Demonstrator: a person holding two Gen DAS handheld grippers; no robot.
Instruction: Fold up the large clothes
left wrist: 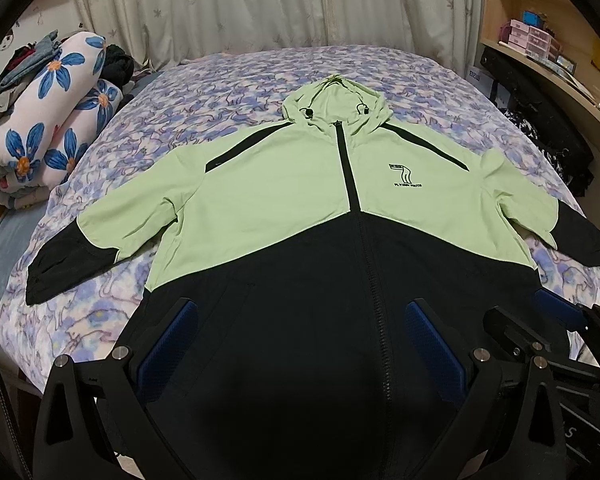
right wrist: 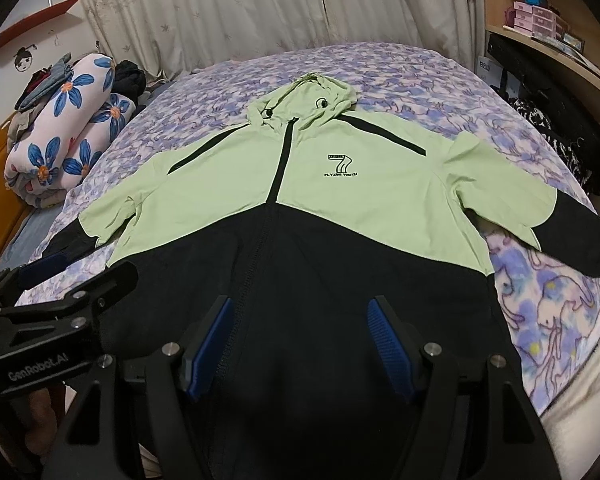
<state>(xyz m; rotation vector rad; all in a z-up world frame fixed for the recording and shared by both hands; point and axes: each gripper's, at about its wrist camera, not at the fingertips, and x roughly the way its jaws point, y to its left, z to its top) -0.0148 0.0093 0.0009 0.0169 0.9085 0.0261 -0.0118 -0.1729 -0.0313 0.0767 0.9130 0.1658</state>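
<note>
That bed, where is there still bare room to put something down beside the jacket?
The bedspread lies bare beyond the hood, toward the curtains, and in strips under each sleeve. The far left corner is crowded by a rolled floral quilt and piled clothes.

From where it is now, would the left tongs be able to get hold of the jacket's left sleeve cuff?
Probably yes. The left tongs stand open over the jacket's dark lower half, and the black cuff lies flat on the bedspread with nothing on it or between.
</note>
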